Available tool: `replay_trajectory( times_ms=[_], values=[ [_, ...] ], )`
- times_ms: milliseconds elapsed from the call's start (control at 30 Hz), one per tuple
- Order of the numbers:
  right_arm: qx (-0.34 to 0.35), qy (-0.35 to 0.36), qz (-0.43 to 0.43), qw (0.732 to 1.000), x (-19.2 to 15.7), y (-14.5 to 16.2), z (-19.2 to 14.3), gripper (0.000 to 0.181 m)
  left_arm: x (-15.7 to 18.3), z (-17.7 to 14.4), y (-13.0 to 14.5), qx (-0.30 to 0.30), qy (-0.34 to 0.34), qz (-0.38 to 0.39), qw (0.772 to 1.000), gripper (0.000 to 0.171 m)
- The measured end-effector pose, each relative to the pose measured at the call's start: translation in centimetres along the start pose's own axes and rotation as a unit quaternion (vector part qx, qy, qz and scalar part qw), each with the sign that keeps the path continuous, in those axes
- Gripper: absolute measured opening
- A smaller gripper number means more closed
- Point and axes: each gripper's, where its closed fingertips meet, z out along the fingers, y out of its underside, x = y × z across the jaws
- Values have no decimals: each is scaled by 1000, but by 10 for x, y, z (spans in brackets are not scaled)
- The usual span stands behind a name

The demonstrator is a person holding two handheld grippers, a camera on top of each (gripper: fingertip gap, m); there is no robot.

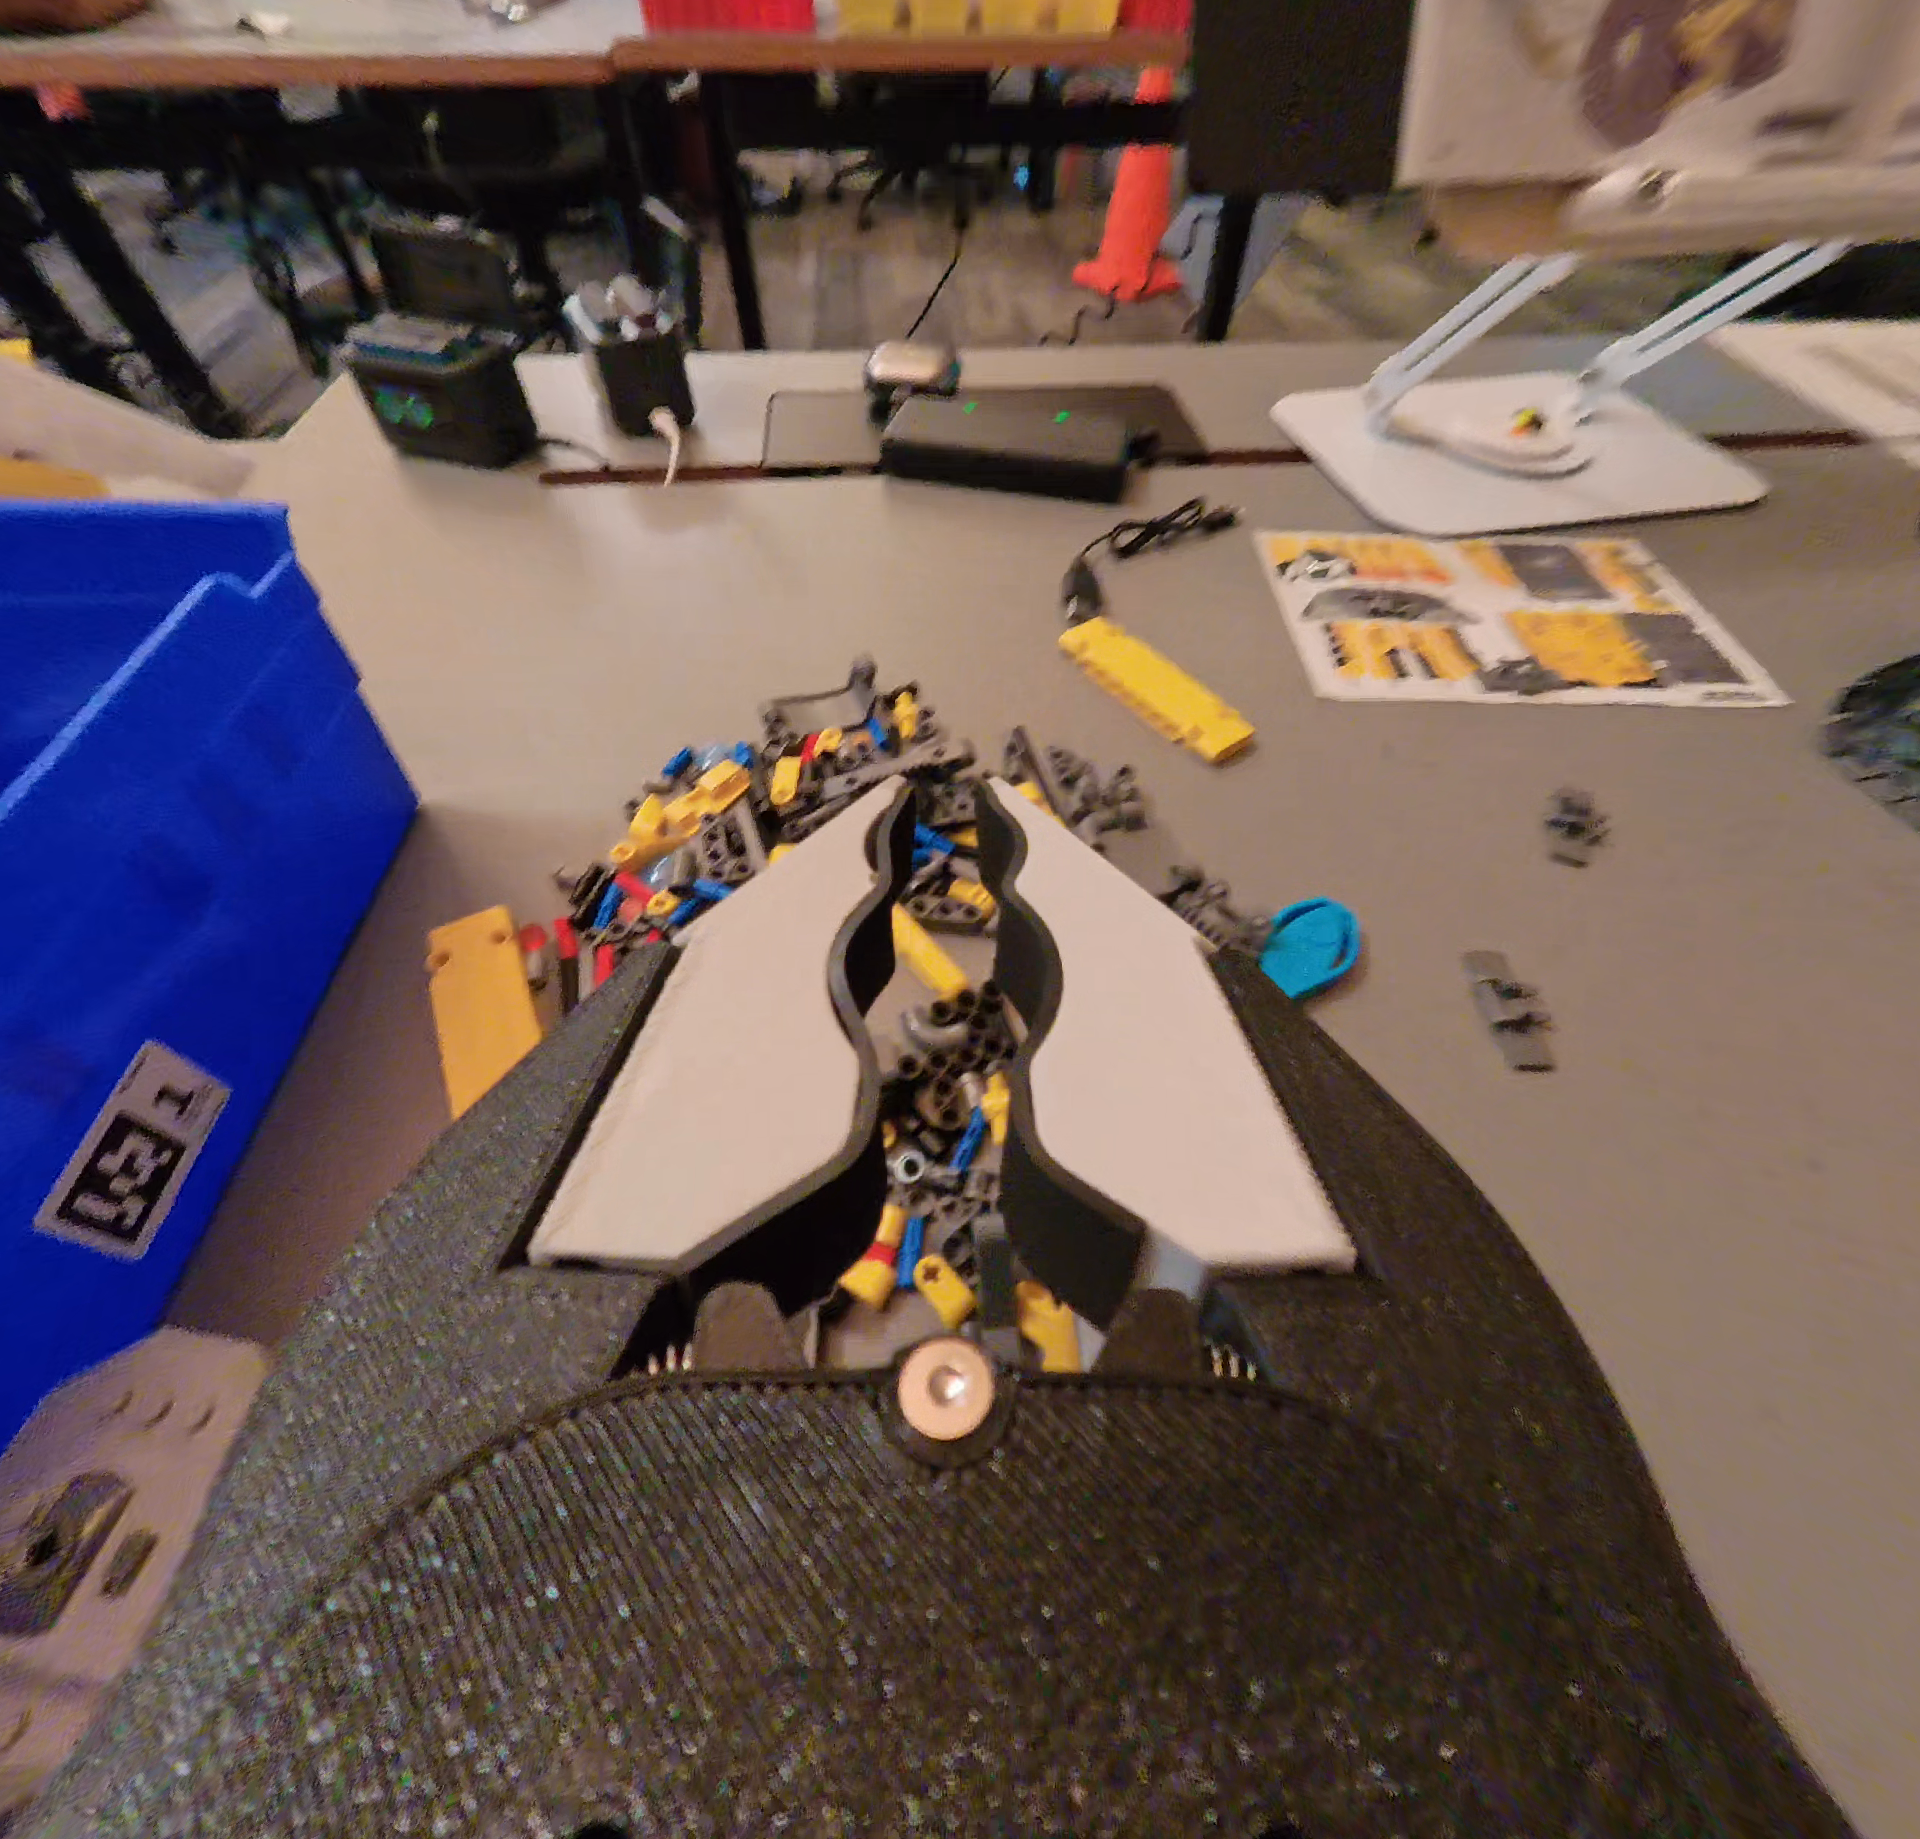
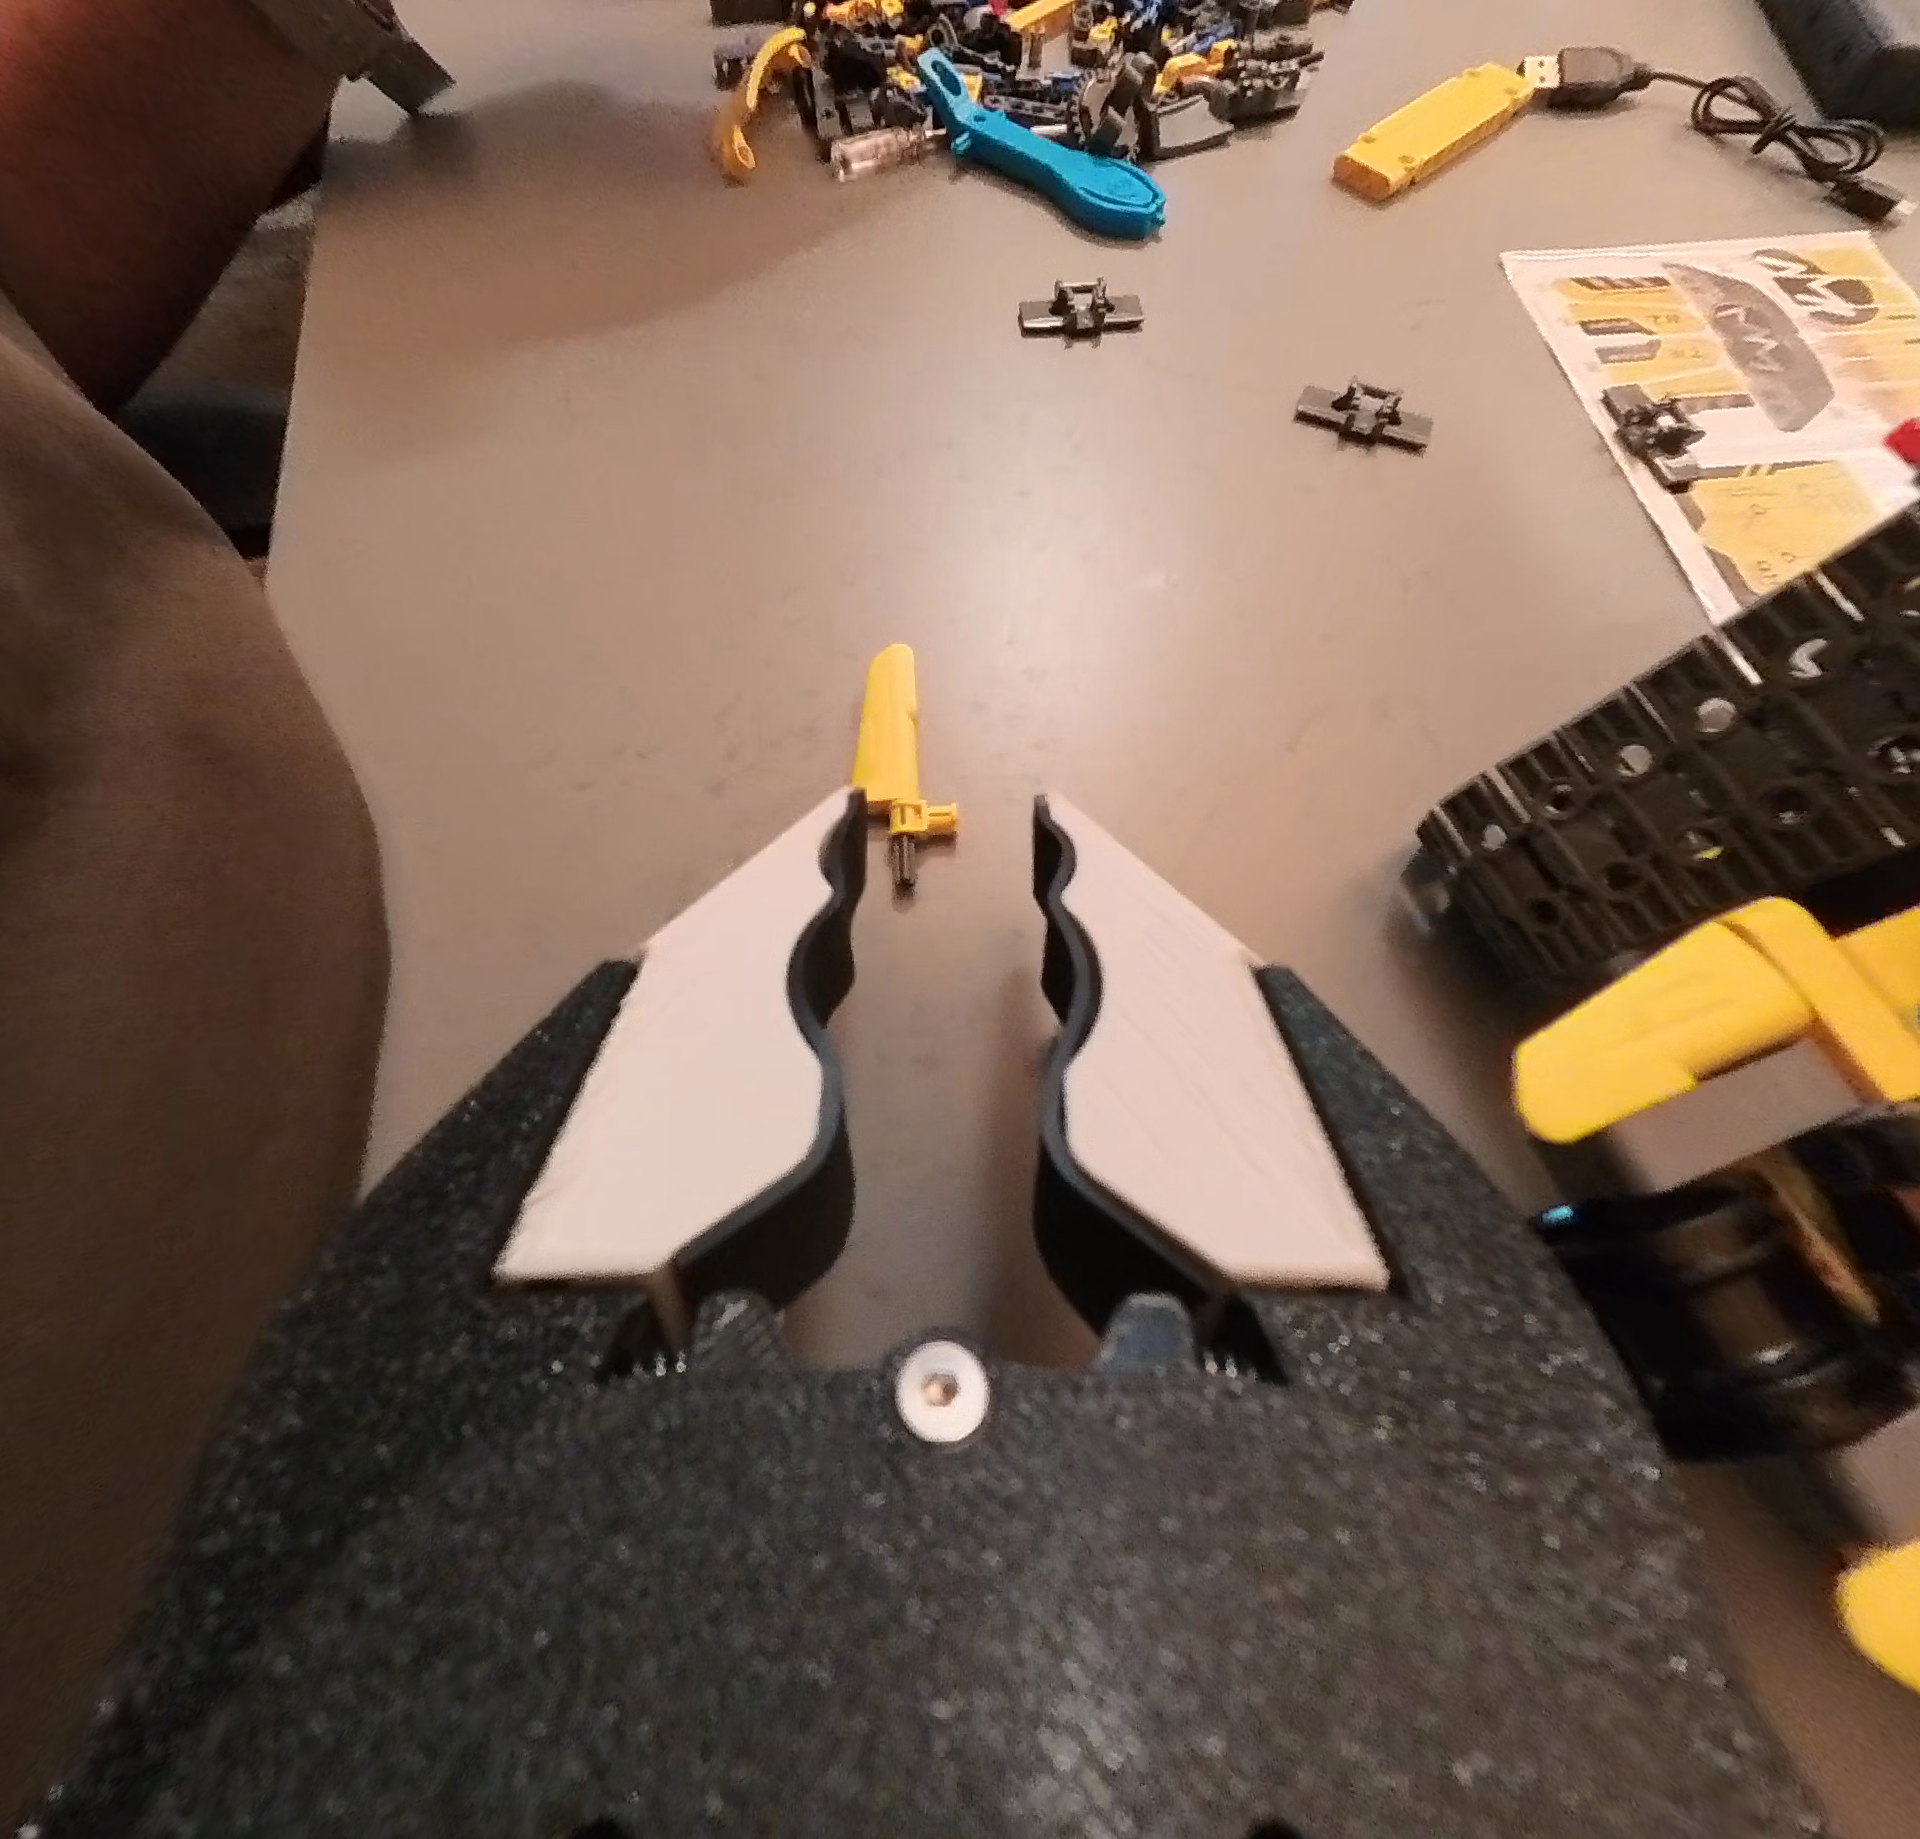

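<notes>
My left gripper hovers over a pile of small yellow, black, blue and red building-toy pieces. Its jaws stand a narrow gap apart, with nothing visibly held between them. My right gripper is open and low over the grey table. A yellow curved piece with a black pin lies on the table just inside its left fingertip; I cannot tell if they touch. The same pile shows far ahead in the right wrist view.
A blue bin stands left of the pile. A long yellow beam, a blue separator tool, two black track links and a sticker sheet lie about. A black-tracked yellow model is at right; a person's arm at left. My hands' fingertips stand some 35 cm from each other. Between my left fingertips and the long yellow beam there is roughly 20 cm. The right camera catches it too, in the right wrist view.
</notes>
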Motion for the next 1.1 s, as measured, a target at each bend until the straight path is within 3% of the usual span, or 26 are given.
replay_trajectory(
  times_ms=[333,433,633,767,967,1100],
  values=[
    [-6,-6,9,1000,3,1,2,31,-11,11,37,-96,-5,-4,995,6],
    [-7,-8,8,1000,2,2,2,31,-34,6,30,-75,-59,-11,995,19],
    [-14,-5,-3,1000,0,3,4,31,-71,-12,26,-61,-119,-23,991,13],
    [-16,-5,-5,1000,0,4,4,30,-82,-15,27,-59,-144,-29,987,20],
    [-15,-3,-4,1000,1,4,3,30,-84,-17,30,-73,-145,-22,986,14],
    [-15,-2,-5,1000,1,4,3,30,-65,-15,34,-97,-92,-1,991,7]
  ],
)
